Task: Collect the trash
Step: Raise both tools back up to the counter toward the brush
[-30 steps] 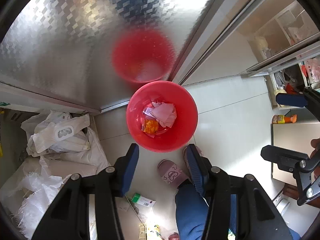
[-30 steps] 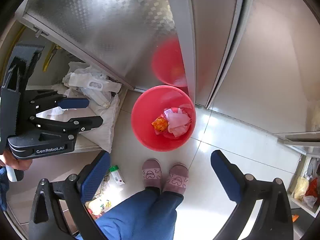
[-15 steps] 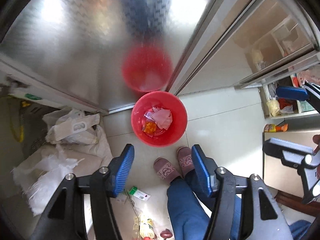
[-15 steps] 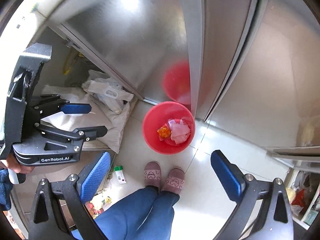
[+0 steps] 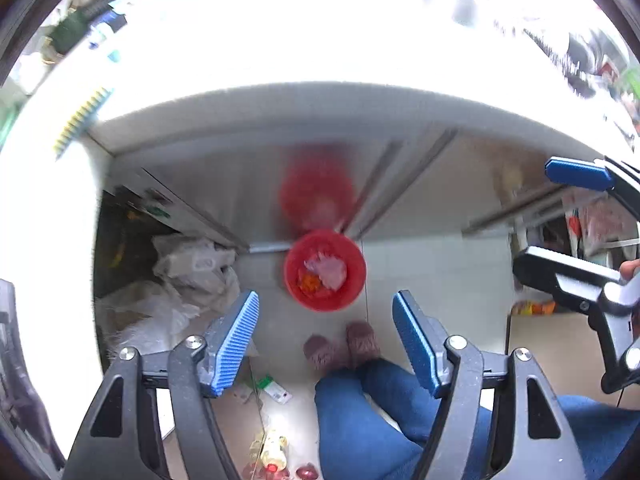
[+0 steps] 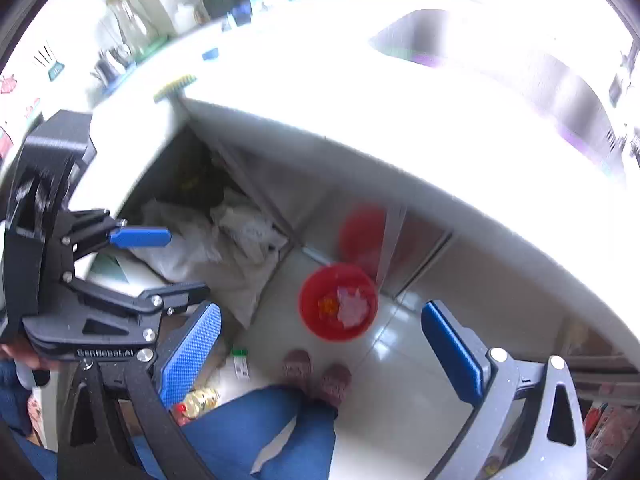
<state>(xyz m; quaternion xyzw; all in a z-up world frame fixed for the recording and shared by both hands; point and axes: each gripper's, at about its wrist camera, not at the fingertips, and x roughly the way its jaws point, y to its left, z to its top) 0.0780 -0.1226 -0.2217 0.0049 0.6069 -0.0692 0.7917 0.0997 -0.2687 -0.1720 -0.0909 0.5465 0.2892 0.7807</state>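
A red bin (image 5: 325, 270) stands on the tiled floor far below, against the steel cabinet doors. It holds pink paper and an orange wrapper (image 5: 310, 281). It also shows in the right wrist view (image 6: 338, 301). My left gripper (image 5: 325, 338) is open and empty, high above the bin. My right gripper (image 6: 320, 352) is open and empty, also high up. Each gripper shows at the edge of the other's view.
A bright white countertop (image 5: 320, 52) with a sink (image 6: 480, 52) fills the upper views. White bags (image 5: 176, 280) lie in an open cabinet at left. The person's legs and slippers (image 5: 340, 346) stand by the bin. Bottles and litter (image 6: 200, 398) lie on the floor.
Both grippers have risen well above the floor, so the bin looks smaller and the countertop has come into view. Both stay open and empty.
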